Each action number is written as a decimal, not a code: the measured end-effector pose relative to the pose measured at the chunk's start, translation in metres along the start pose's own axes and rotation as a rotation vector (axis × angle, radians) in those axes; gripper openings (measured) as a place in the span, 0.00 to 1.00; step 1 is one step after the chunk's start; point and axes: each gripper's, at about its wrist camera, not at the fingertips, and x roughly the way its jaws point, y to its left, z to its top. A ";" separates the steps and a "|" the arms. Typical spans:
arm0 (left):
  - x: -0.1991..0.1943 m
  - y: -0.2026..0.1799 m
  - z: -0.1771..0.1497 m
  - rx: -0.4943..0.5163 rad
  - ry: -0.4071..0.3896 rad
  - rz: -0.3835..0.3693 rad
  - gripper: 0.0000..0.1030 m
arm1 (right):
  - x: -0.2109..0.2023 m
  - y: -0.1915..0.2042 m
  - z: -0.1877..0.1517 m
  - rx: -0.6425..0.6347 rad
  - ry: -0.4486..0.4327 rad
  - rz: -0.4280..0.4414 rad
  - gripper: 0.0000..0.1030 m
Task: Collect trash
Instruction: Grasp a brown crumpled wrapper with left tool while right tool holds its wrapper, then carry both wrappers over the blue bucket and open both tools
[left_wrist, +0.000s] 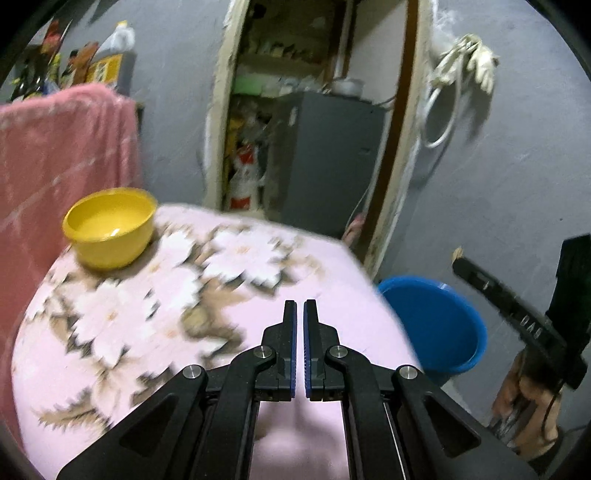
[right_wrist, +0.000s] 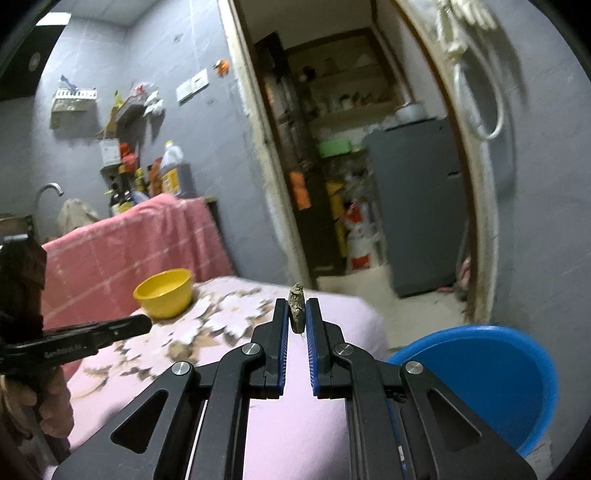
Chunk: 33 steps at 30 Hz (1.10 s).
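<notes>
while the right tool (right_wrist: 297, 314) pinches a small crumpled brown scrap (right_wrist: 296, 307), the left tool (left_wrist: 300, 314) sits clenched, empty, above the pink floral-cloth tabletop (left_wrist: 155, 295).

bowl (left_wrist: 109, 229): yellow | tabletop cloth (left_wrist: 332, 266): pale pink, white flowers with brown leaves | bucket (right_wrist: 491, 380): blue | hanging cloth (right_wrist: 122, 247): pink with pale check lines | trash piece (right_wrist: 296, 306): mottled grey-brown | fingers (right_wrist: 283, 332): black, blue pads | wall (left_wrist: 517, 206): grey | fridge (right_wrist: 424, 206): grey
</notes>
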 end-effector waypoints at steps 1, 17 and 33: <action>0.001 0.007 -0.005 -0.010 0.025 0.009 0.02 | 0.004 0.002 -0.002 0.006 0.015 0.019 0.07; 0.025 0.028 -0.047 0.021 0.313 -0.043 0.27 | 0.063 0.058 -0.057 -0.061 0.341 0.211 0.07; 0.022 -0.022 -0.025 0.086 0.112 -0.029 0.25 | 0.029 0.034 -0.027 -0.033 0.176 0.141 0.07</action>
